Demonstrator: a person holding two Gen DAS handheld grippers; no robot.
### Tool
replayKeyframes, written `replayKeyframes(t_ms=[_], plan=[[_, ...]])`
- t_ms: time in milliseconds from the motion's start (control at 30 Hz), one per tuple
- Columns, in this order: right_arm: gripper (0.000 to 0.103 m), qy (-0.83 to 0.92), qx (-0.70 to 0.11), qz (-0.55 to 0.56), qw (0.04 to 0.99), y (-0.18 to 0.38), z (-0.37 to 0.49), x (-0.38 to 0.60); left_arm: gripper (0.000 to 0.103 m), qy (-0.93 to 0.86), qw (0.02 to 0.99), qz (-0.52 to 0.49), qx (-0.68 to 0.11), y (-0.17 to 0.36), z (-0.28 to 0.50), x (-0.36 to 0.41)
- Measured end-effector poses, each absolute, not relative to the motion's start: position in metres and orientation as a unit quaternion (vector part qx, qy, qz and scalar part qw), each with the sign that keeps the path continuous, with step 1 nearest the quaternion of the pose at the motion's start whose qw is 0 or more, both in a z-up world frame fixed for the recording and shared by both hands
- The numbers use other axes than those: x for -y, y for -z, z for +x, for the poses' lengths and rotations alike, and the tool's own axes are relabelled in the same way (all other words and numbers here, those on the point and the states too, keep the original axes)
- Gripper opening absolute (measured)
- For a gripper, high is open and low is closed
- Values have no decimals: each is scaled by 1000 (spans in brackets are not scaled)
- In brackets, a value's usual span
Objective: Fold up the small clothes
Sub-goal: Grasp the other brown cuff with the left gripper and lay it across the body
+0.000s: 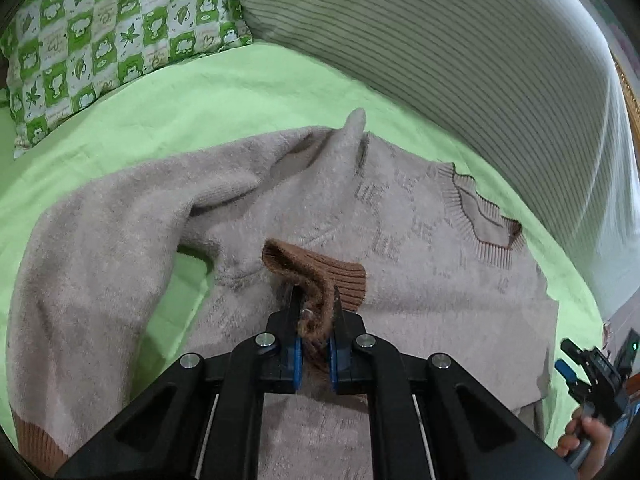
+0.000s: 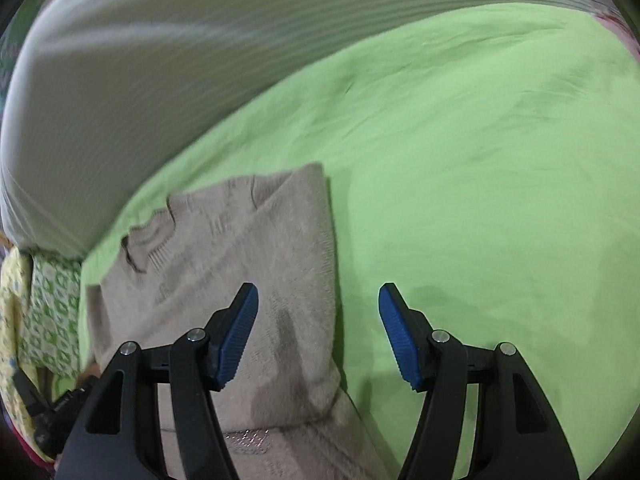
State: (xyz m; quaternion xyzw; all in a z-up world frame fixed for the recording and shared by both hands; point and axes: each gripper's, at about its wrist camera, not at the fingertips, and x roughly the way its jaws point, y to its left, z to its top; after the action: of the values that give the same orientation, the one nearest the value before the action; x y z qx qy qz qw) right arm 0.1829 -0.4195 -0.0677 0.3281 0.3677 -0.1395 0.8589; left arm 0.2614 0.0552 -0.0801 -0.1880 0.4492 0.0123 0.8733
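My left tool (image 1: 314, 306) pinches the ribbed brown cuff (image 1: 320, 270) of the fuzzy beige sweater (image 1: 420, 240), which lies at centre frame on the smooth green bed sheet (image 1: 220, 92) (checked pillow (image 1: 100, 32) at upper left). My right tool (image 2: 318, 300) gapes wide over the sweater's straight right edge, open sheet beyond.

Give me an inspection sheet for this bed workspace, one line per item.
Surface: green sheet, lightly creased.
Job's things: beige sweater lying on the sheet, one sleeve folded across the body; its brown cuff lifted over the chest.
Clutter: nothing seen.
Grippers: left gripper shut on the cuff; right gripper open, jaws empty, above the sweater's edge.
Cables: nothing seen.
Surroundings: green patterned pillow and striped bedding behind the sweater.
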Motion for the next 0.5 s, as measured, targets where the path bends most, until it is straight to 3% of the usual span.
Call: replayKeyframes(t_ms=[433,467,500], plan=[[69,108,-401,295,861,78,210,412,8,-52,869,-210,-445,80,234,-80],[50,98,-408,278,864,77,214,408,8,-51,869,-212,-444,79,233,-79],[11,91,-421,252,867,74,218,403,8,-47,870,-211,-444,77,234,-75]])
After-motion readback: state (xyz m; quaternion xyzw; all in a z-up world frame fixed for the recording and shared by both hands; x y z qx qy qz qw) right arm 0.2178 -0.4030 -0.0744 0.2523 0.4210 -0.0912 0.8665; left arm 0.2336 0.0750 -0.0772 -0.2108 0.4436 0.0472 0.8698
